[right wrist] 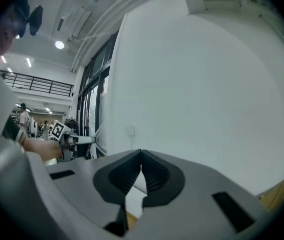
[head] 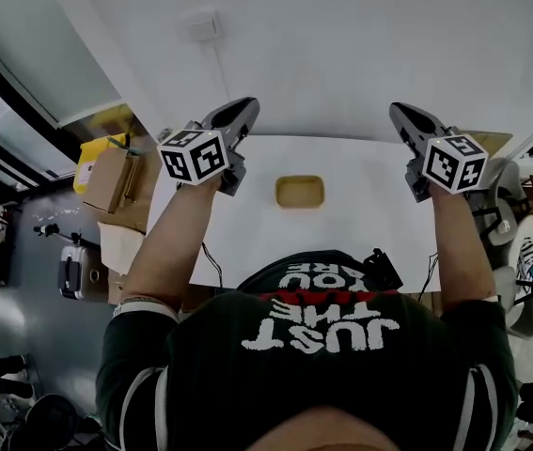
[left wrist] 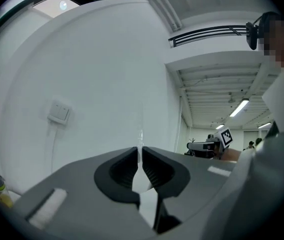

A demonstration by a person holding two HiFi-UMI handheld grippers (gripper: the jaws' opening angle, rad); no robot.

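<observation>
Both grippers are held up over a white table (head: 360, 205) and aimed at a white wall. My left gripper (head: 245, 111) is shut with nothing between its jaws (left wrist: 140, 149). My right gripper (head: 399, 113) is likewise shut and empty (right wrist: 142, 151). A small tan tray (head: 300, 192) lies on the table between and below them, and neither gripper touches it. Each gripper shows in the other's view: the right gripper (left wrist: 202, 145) and the left gripper (right wrist: 76, 140).
A wall switch (head: 202, 26) sits high on the wall ahead. Cardboard boxes (head: 108, 178) and a yellow box (head: 92, 158) stand left of the table. A black device (head: 379, 271) with cables lies at the table's near edge. Chairs (head: 529, 242) crowd the right side.
</observation>
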